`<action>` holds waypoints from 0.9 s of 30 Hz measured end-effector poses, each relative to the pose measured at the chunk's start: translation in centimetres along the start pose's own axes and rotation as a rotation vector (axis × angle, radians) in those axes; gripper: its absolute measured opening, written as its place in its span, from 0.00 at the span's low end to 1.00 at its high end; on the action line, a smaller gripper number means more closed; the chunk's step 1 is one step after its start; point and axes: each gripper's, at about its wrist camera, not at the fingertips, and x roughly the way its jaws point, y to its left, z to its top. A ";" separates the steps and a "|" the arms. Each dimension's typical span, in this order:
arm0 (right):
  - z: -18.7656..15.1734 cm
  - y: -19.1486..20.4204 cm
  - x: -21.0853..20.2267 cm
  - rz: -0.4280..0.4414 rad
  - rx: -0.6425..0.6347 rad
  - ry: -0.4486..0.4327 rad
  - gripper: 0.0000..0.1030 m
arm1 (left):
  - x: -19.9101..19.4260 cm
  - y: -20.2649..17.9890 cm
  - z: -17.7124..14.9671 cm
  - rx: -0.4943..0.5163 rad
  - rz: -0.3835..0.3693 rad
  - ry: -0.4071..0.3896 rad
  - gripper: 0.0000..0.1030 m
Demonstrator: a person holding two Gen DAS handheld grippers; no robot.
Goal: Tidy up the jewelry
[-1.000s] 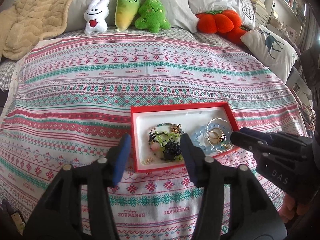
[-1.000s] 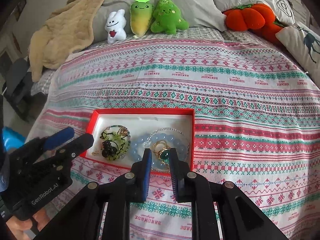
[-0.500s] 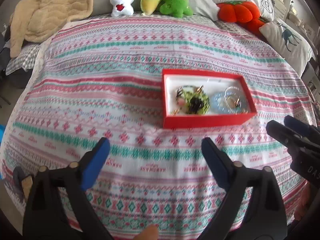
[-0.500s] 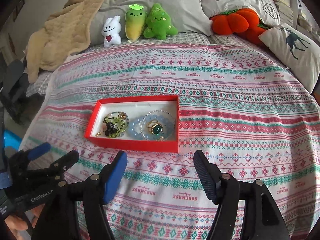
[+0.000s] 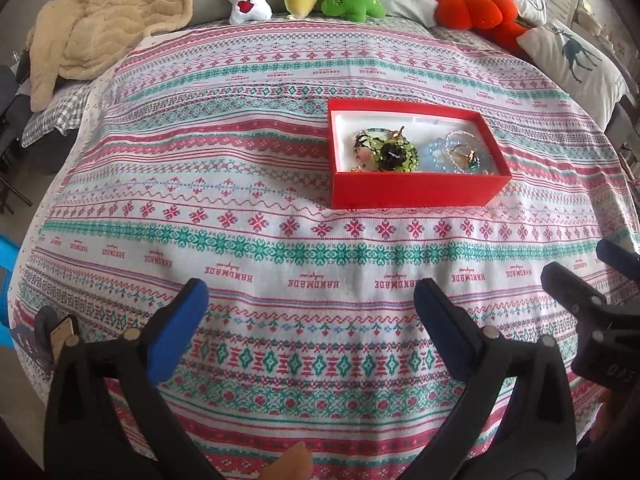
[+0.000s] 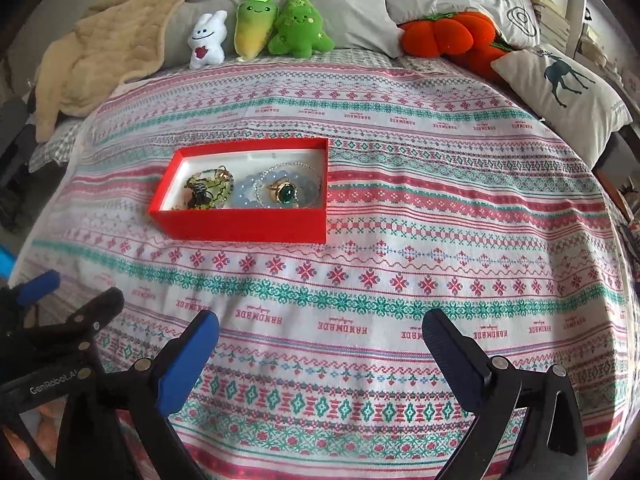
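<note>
A red jewelry box (image 5: 416, 192) with a white lining sits on the patterned bedspread; it also shows in the right wrist view (image 6: 244, 226). Inside lie a green and black beaded piece (image 5: 386, 152), a pale blue bead bracelet (image 6: 246, 192) and a gold ring with a green stone (image 6: 285, 192). My left gripper (image 5: 308, 292) is wide open and empty, well in front of the box. My right gripper (image 6: 320, 320) is wide open and empty, also near the bed's front edge.
Plush toys (image 6: 276, 28), an orange pumpkin cushion (image 6: 448, 32), a deer pillow (image 6: 560, 80) and a beige blanket (image 6: 104, 48) lie at the head of the bed. The bed edge drops off at the left (image 5: 24, 208).
Both grippers have pulled back from the box toward the bed's front edge and opened wide. The jewelry stays in the box.
</note>
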 end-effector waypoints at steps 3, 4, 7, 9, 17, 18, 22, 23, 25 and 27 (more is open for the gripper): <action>-0.1 -0.3 0.3 0.001 0.006 0.014 0.99 | 0.1 -0.6 0.0 0.007 -0.004 0.001 0.99; -0.1 -0.3 0.4 0.004 0.006 0.017 0.99 | 0.2 -0.7 -0.1 0.010 -0.007 0.003 0.99; -0.1 0.0 0.5 0.005 -0.003 0.020 0.99 | 0.2 -1.1 -0.1 0.012 -0.007 0.002 0.99; -0.1 0.2 0.6 0.007 -0.007 0.024 0.99 | 0.3 -1.2 -0.2 0.012 -0.007 0.002 0.99; -0.1 0.5 0.8 0.015 -0.004 0.035 0.99 | 0.3 -1.2 -0.2 0.011 -0.008 0.003 0.99; -0.1 0.5 0.8 0.015 -0.002 0.036 0.99 | 0.3 -1.2 -0.2 0.010 -0.007 0.003 0.99; -0.1 0.4 0.9 0.015 0.001 0.037 0.99 | 0.3 -1.2 -0.2 0.009 -0.008 0.003 0.99; -0.1 0.4 0.9 0.015 0.002 0.038 0.99 | 0.3 -1.2 -0.2 0.009 -0.009 0.003 0.99; -0.1 0.4 0.9 0.015 0.001 0.039 0.99 | 0.3 -1.2 -0.2 0.011 -0.011 0.004 0.99; -0.1 0.4 0.9 0.015 0.002 0.039 0.99 | 0.4 -1.2 -0.2 0.014 -0.011 0.005 0.99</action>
